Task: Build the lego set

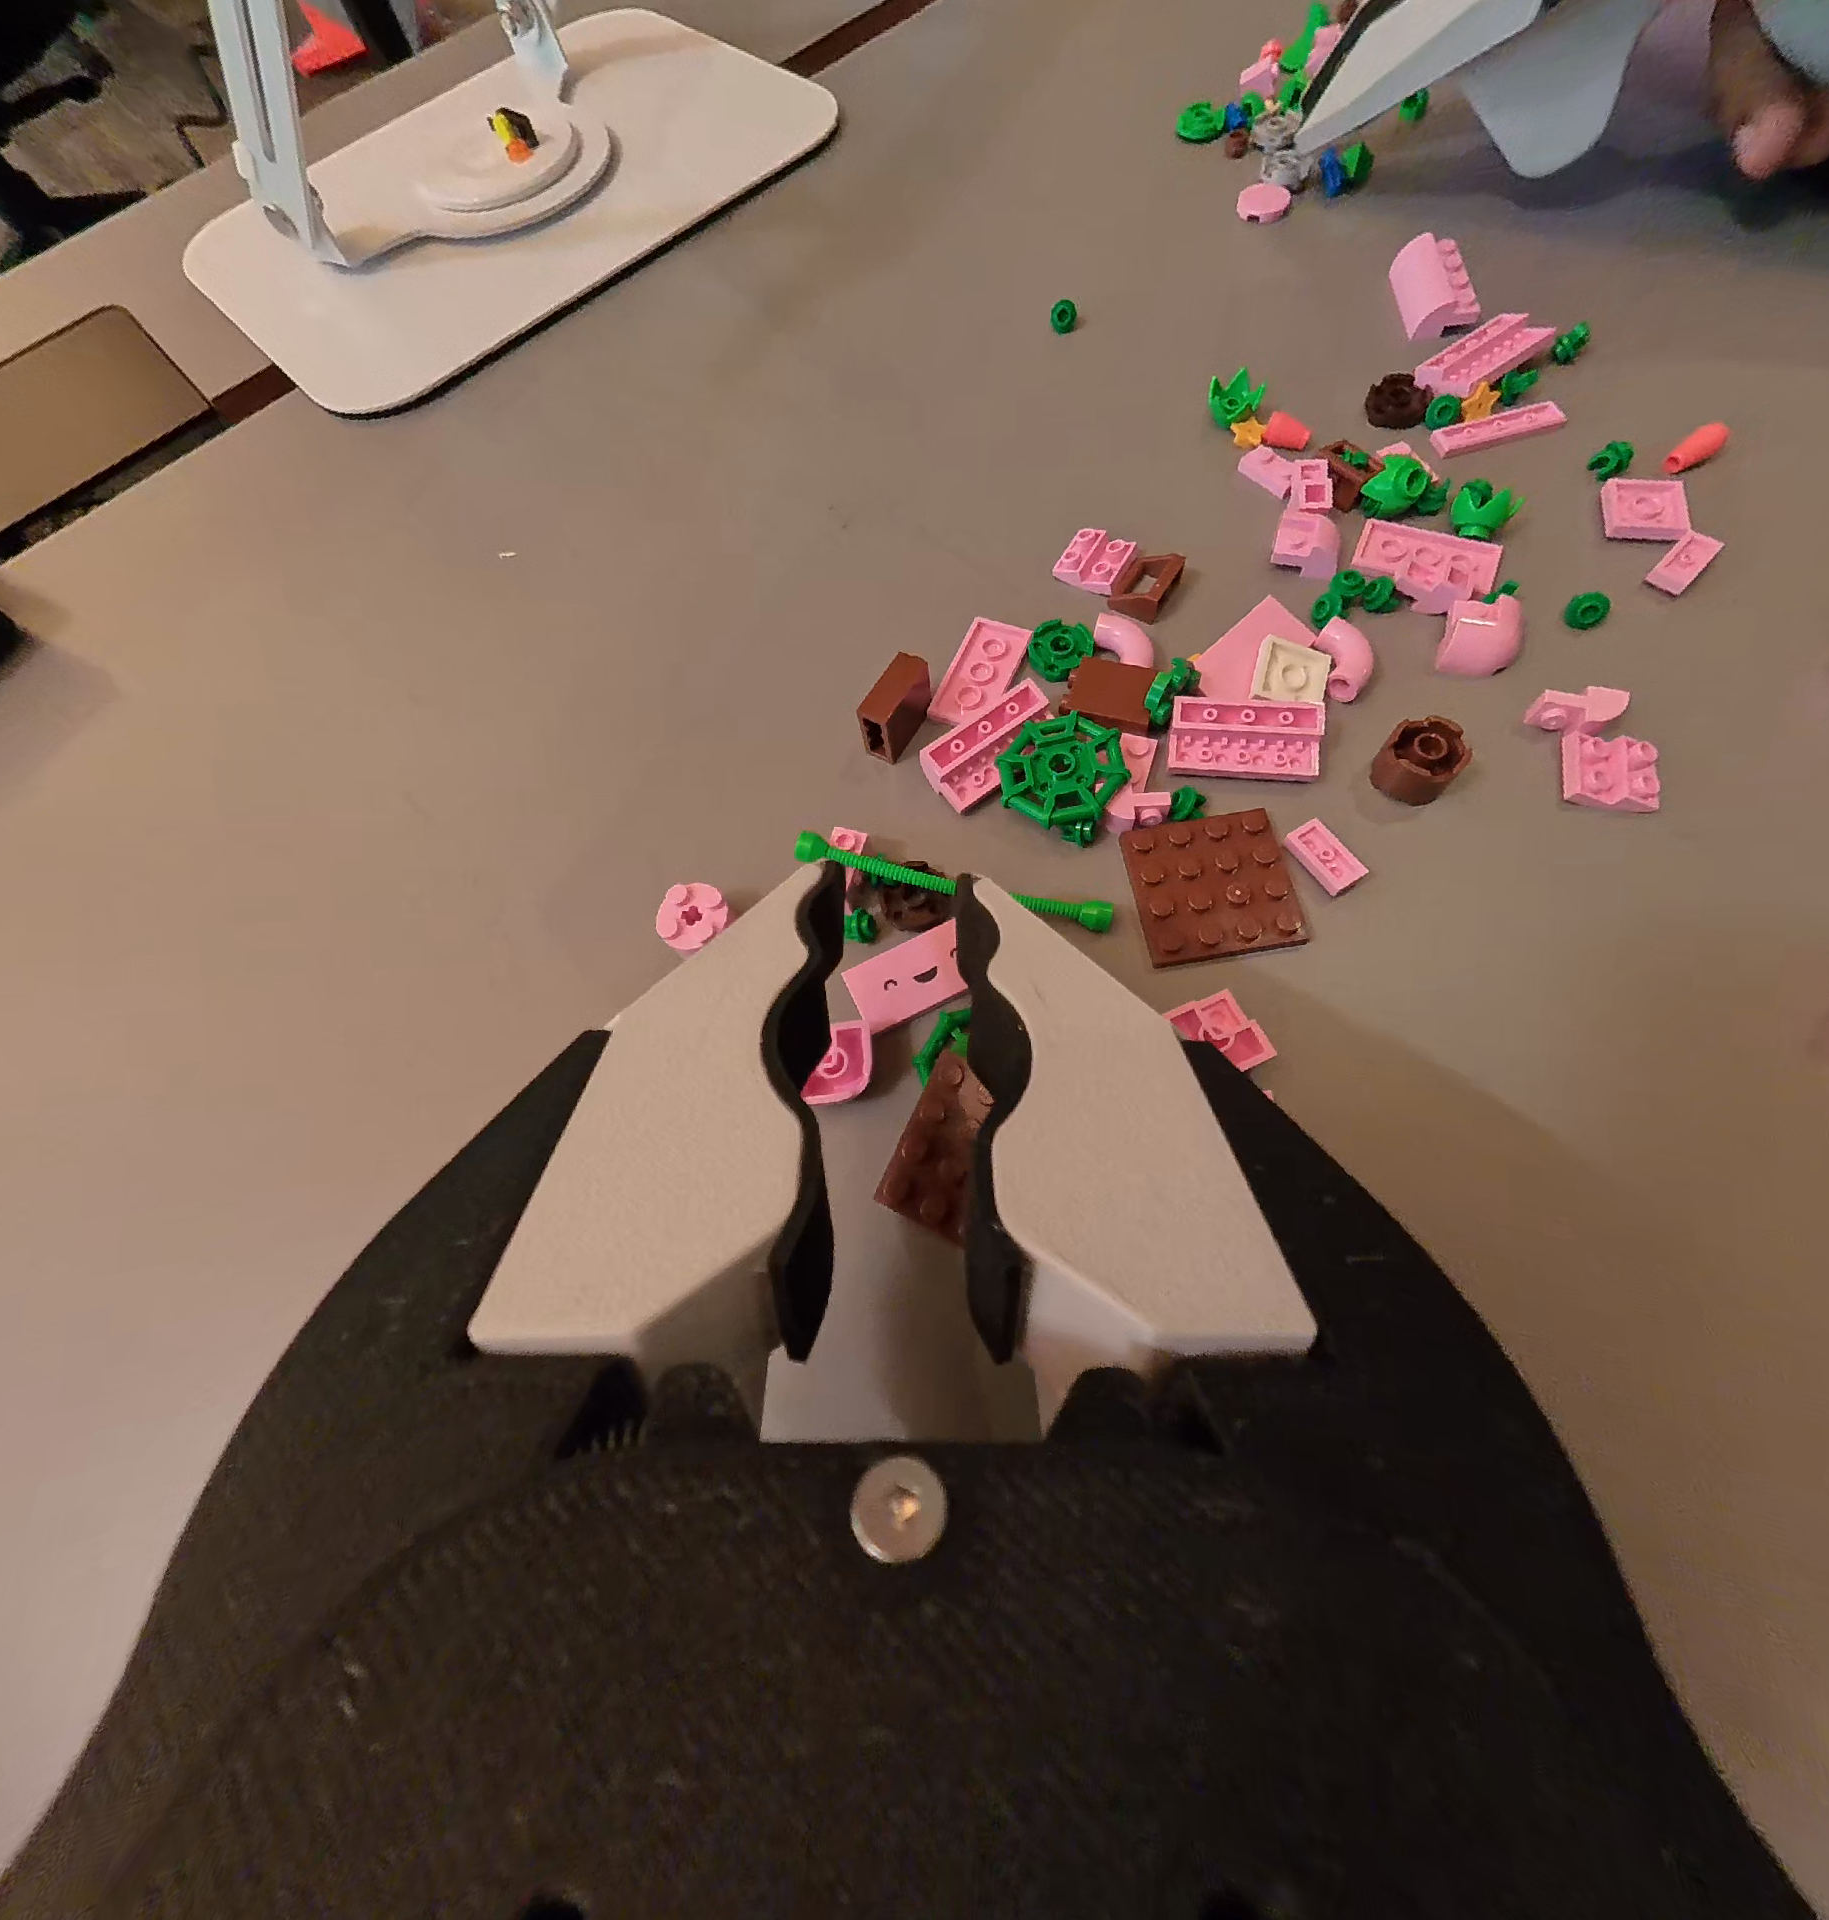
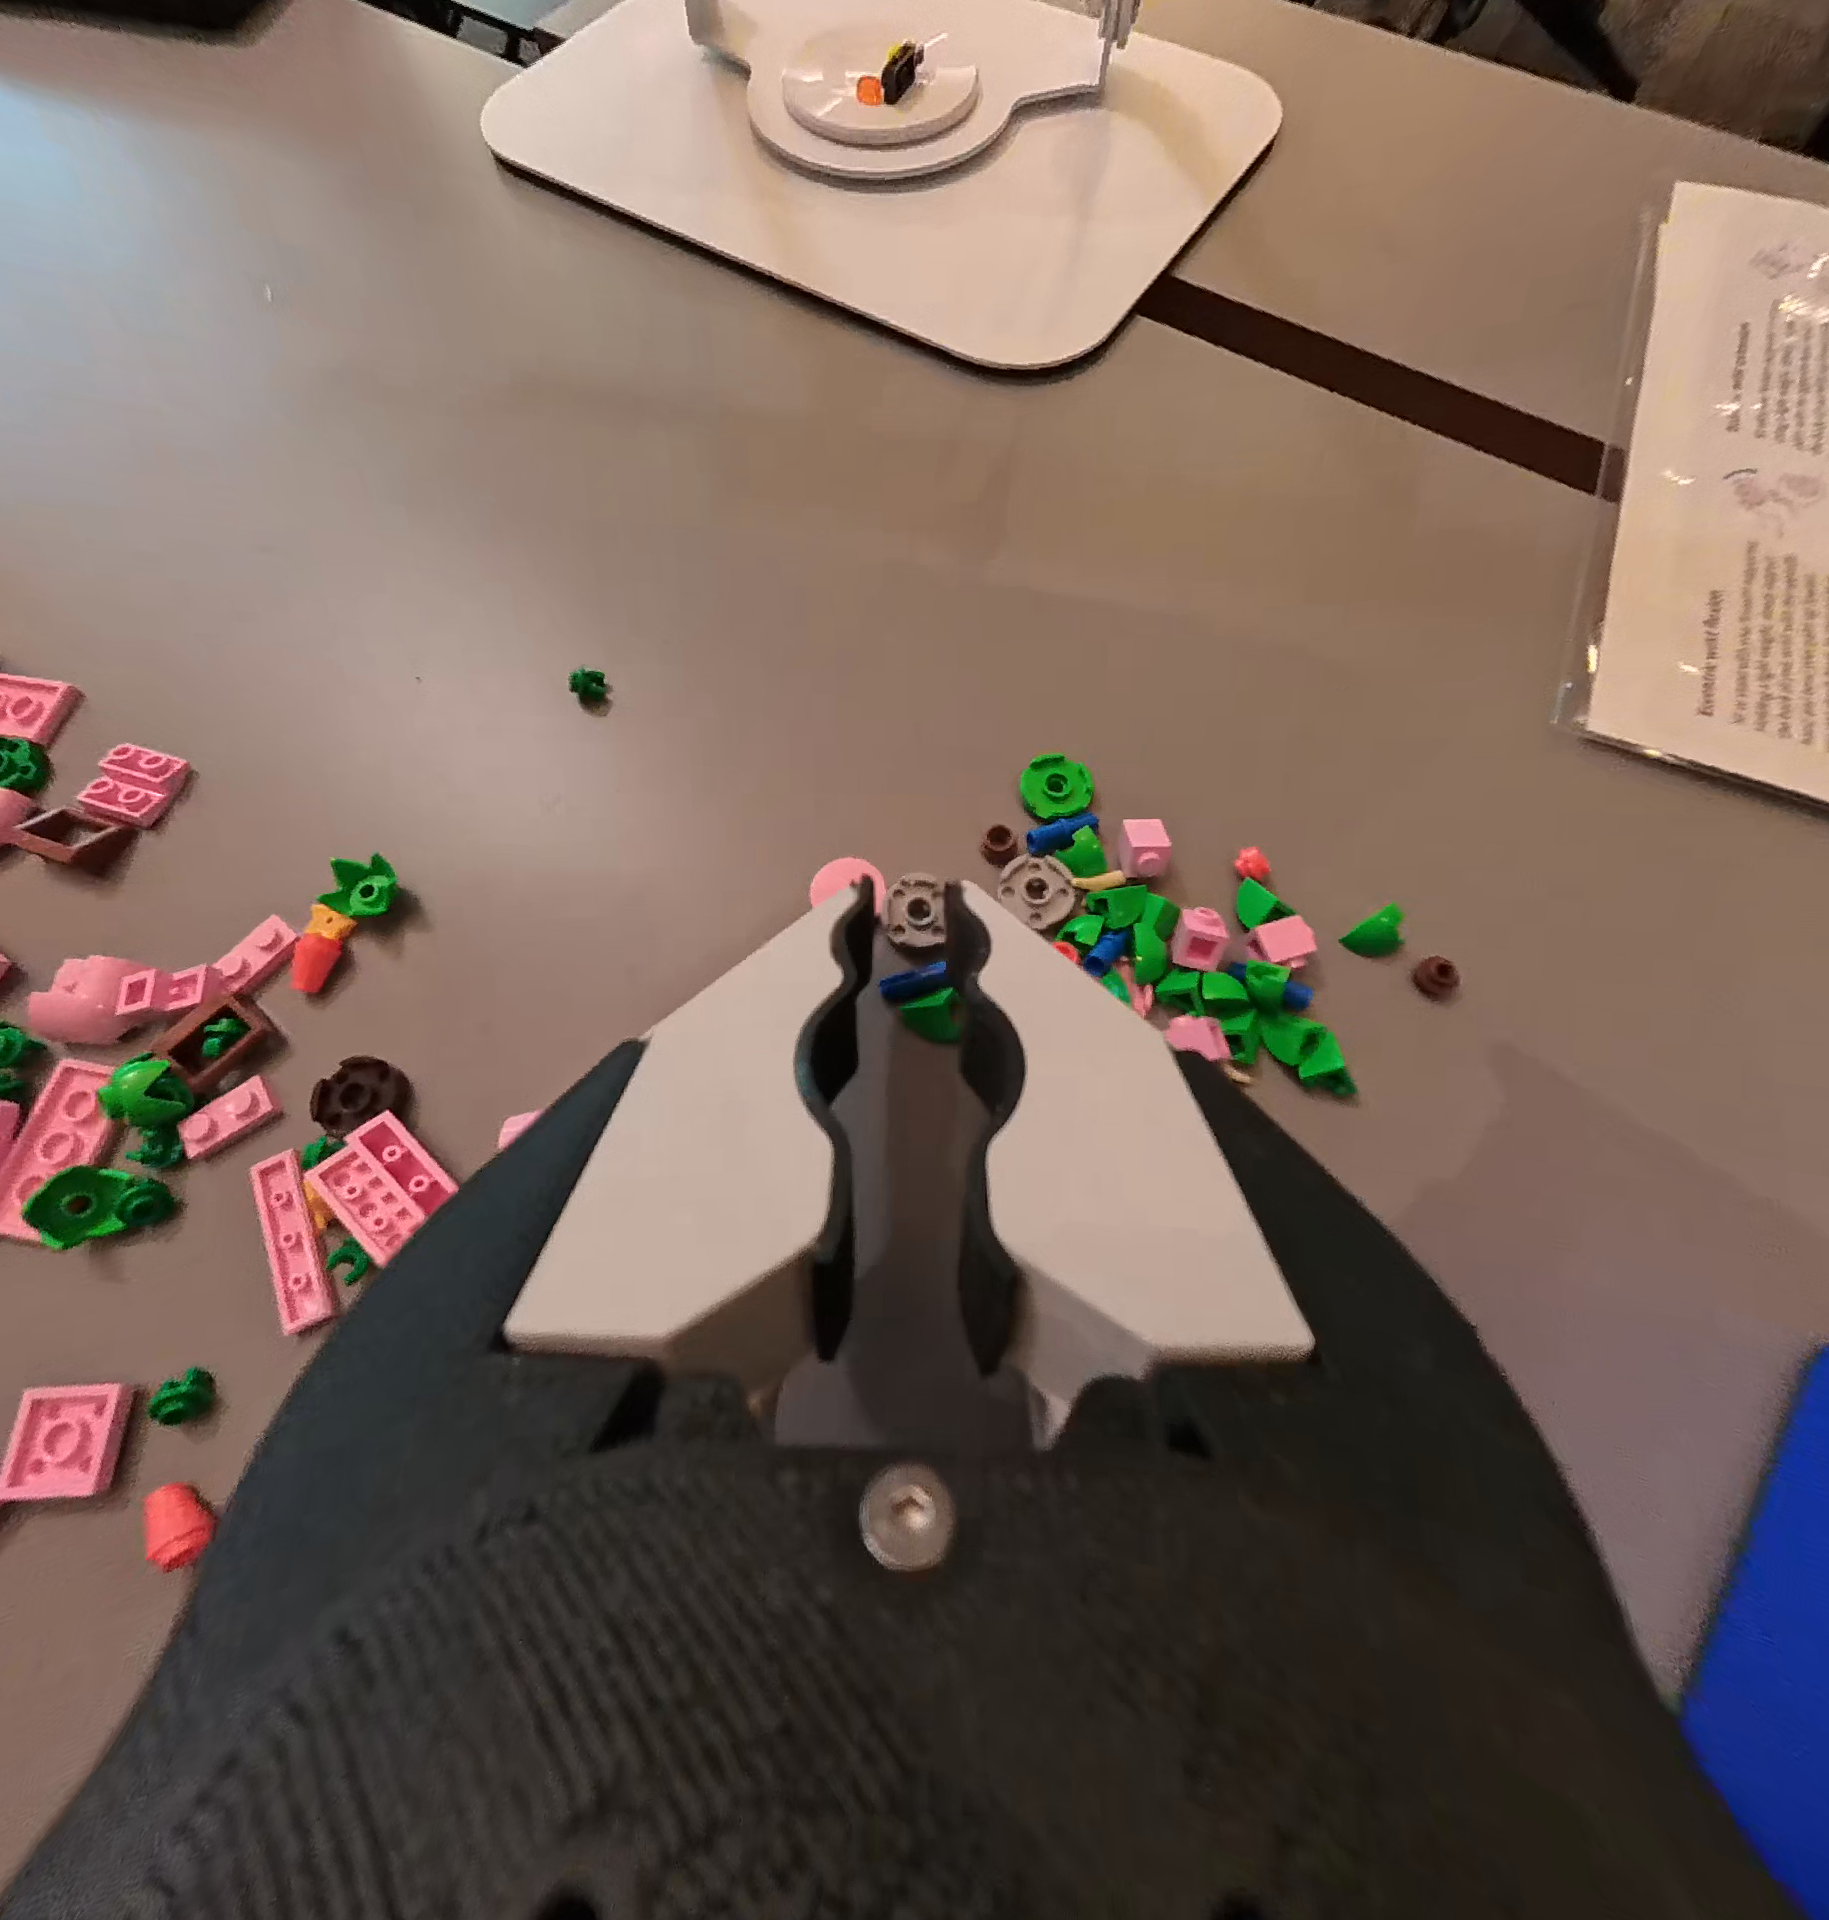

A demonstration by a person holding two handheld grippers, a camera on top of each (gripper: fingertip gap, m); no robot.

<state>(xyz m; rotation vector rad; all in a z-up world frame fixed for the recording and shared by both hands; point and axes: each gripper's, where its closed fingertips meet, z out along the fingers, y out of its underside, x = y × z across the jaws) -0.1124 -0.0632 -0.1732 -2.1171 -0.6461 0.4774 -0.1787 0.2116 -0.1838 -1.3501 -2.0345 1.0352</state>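
Loose Lego pieces, pink, green and brown, lie scattered on the grey table (image 1: 474,779). My left gripper (image 1: 899,883) is open and empty, low over a pink tile with a face (image 1: 902,982), a brown plate (image 1: 936,1143) and a green rod (image 1: 1055,906). A brown 4x4 plate (image 1: 1213,885) lies just to its right. My right gripper (image 2: 910,896) has its tips closed against both sides of a grey round plate (image 2: 912,914) that lies on the table. A second grey round plate (image 2: 1035,889) lies beside it. The right gripper also shows far off in the left wrist view (image 1: 1305,114).
A white stand base (image 1: 619,239) at the table's far side carries a small yellow, black and orange build (image 2: 889,78). A printed sheet in a clear sleeve (image 2: 1741,499) lies at the right. A blue flat object (image 2: 1783,1621) is at the near right. A person's hand (image 1: 1783,125) holds the right gripper. The gap from one gripper's tips to the other's is roughly 30 cm. Between my left fingertips and the brown 4x4 plate (image 1: 1213,885) there is roughly 5 cm.
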